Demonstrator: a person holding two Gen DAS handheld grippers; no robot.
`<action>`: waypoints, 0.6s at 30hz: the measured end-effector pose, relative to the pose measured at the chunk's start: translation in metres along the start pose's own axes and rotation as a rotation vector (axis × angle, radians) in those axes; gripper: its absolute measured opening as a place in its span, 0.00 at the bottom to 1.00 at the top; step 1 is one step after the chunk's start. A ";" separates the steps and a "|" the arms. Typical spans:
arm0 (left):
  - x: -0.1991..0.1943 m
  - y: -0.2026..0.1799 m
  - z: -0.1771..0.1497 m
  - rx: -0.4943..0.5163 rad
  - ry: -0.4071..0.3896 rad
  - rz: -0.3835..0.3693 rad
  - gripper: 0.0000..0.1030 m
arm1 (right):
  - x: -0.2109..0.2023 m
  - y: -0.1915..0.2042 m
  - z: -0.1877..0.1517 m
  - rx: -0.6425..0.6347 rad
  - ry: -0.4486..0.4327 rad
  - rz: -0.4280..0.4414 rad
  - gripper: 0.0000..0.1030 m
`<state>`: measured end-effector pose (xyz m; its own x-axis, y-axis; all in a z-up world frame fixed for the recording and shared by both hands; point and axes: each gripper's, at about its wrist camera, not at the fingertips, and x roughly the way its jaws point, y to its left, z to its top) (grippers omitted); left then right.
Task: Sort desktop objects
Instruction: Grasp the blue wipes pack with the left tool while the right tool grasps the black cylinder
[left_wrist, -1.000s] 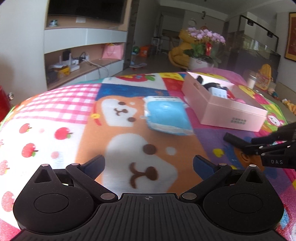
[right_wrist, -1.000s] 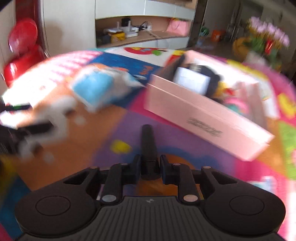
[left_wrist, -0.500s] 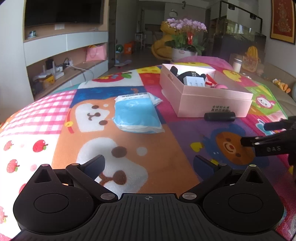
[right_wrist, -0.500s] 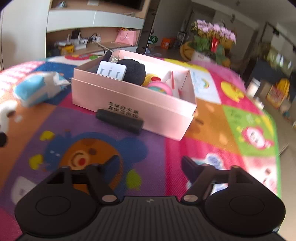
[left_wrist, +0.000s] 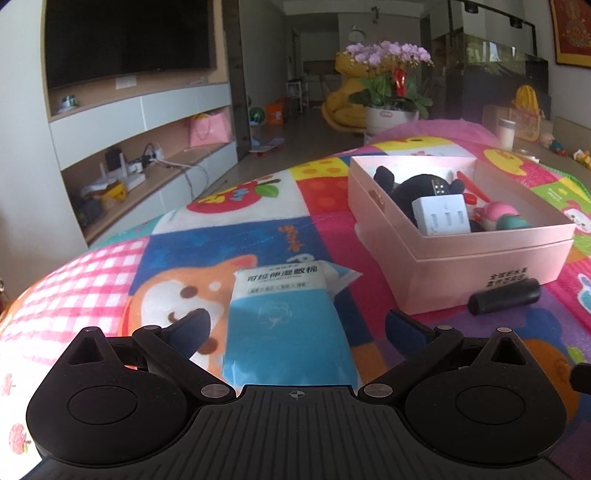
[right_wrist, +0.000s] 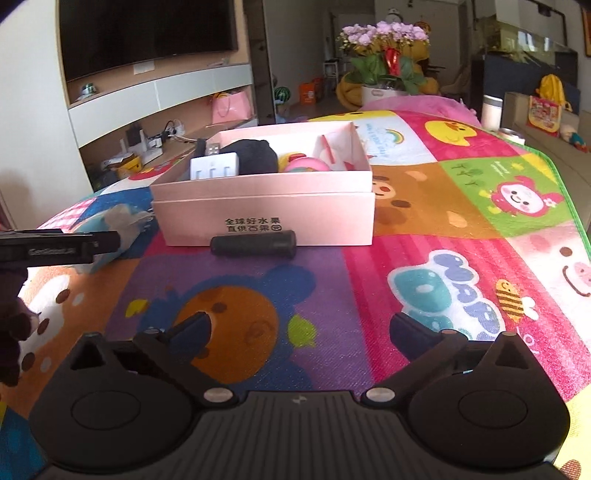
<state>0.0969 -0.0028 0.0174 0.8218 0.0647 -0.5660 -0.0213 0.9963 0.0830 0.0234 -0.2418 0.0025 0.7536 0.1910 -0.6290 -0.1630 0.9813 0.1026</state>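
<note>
A blue and white cotton pad packet lies on the colourful mat, between the fingers of my open left gripper; contact cannot be told. A pink box holds a white adapter, a black plush item and pink toys. A black cylinder lies against the box front, also in the right wrist view. My right gripper is open and empty, well short of the cylinder and the pink box. The left gripper's finger shows at the left edge there.
The patterned mat covers the table, whose edge curves away at right. A potted plant with purple flowers stands beyond the far end. A white cup stands at the far right.
My left gripper has moved forward until the packet lies between its fingers. My right gripper, which dropped the black cylinder by the box, has drawn back and stays open.
</note>
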 end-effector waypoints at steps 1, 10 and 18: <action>0.002 -0.001 -0.001 0.003 0.002 0.006 0.99 | 0.001 -0.001 0.000 0.006 0.004 0.000 1.00; -0.008 0.011 -0.016 0.017 0.035 0.001 0.63 | 0.002 -0.003 0.000 0.023 0.015 -0.005 1.00; -0.062 0.004 -0.043 0.026 0.059 -0.170 0.63 | 0.003 -0.001 0.000 0.019 0.019 -0.022 1.00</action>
<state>0.0213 -0.0007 0.0175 0.7777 -0.1006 -0.6206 0.1302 0.9915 0.0025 0.0257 -0.2422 0.0001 0.7448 0.1691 -0.6455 -0.1346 0.9855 0.1030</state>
